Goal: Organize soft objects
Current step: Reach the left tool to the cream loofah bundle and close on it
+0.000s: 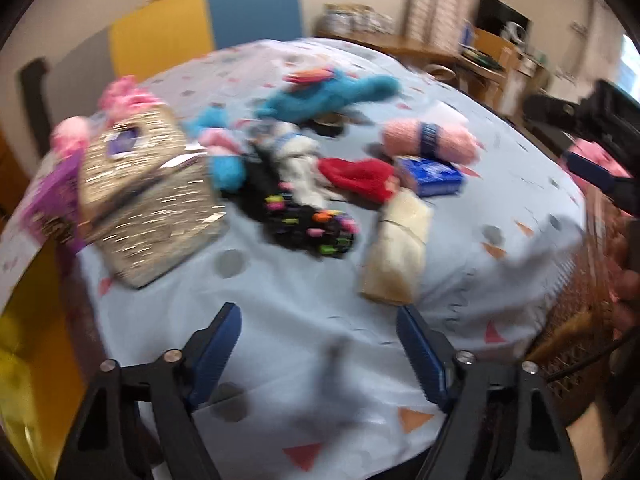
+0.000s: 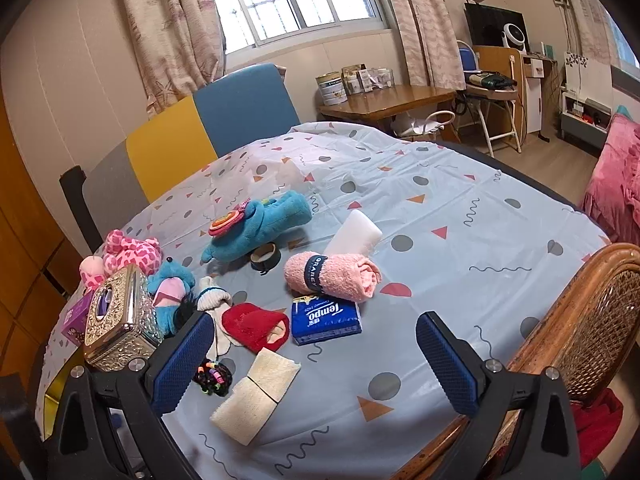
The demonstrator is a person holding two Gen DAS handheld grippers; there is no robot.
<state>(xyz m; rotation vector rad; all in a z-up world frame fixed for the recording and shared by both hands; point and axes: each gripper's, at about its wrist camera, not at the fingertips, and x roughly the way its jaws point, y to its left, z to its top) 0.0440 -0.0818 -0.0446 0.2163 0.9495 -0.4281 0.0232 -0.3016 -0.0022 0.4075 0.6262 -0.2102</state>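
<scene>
Soft things lie on the patterned tablecloth (image 2: 460,208): a blue plush toy (image 2: 260,228), a rolled pink towel (image 2: 332,276), a red knit piece (image 2: 256,326), a white glove (image 2: 214,300), a folded cream cloth (image 2: 256,392), a small blue plush (image 2: 172,288) and a pink spotted plush (image 2: 128,254). The blurred left wrist view shows the blue plush (image 1: 320,96), pink towel (image 1: 430,140), red piece (image 1: 356,176) and cream cloth (image 1: 396,252). My left gripper (image 1: 320,360) is open and empty near the table's front edge. My right gripper (image 2: 316,360) is open and empty above the cream cloth.
A metallic tissue box (image 2: 120,320), a blue Tempo tissue pack (image 2: 326,318), a tape roll (image 2: 264,256), a white sponge block (image 2: 354,232) and black beaded hair ties (image 2: 214,376) also lie there. A wicker chair (image 2: 580,320) stands at the right edge.
</scene>
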